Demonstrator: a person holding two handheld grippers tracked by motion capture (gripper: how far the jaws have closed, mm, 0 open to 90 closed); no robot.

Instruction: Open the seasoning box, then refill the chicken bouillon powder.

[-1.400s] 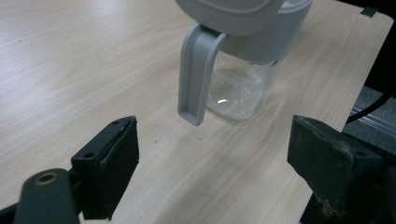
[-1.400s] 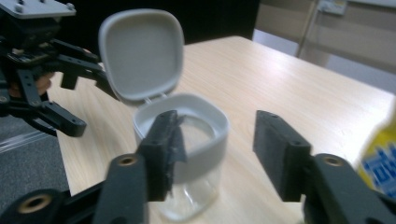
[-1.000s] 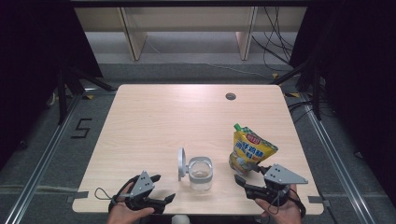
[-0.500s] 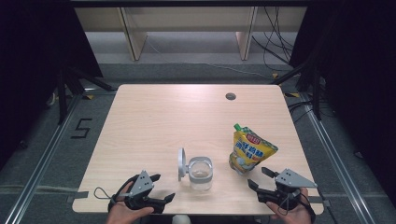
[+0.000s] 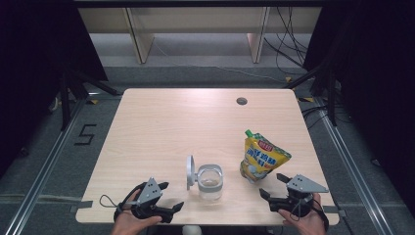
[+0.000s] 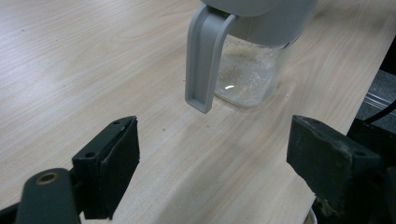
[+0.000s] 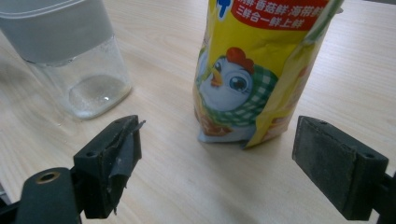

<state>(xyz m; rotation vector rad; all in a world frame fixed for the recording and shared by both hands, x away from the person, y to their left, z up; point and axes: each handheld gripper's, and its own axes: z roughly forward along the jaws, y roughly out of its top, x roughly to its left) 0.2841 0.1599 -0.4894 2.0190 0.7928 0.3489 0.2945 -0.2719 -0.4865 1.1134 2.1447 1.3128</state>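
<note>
High view: light wooden table [image 5: 161, 127], bare over its far half. Near the right edge stands a yellow stand-up pouch with a green spout and a cartoon chick print [image 5: 262, 157], leaning slightly. Left of it, apart, sits a clear square glass jar with a grey collar [image 5: 210, 182], its grey hinged lid [image 5: 189, 172] raised on the left side; a thin layer of pale powder lies at the bottom. Right gripper [image 5: 278, 188], at the near right edge just short of the pouch, has just been opening; its jaws stand wide and empty, aimed at the pouch's base. Left gripper [image 5: 170, 197], at the near edge left of the jar, rests low with jaws wide and empty, pointing toward the jar.

Risk, as judged: a low pinch on the soft pouch could buckle it or tip it toward the jar; the torn pad [image 7: 122, 156] in the right gripper view may slip.
</note>
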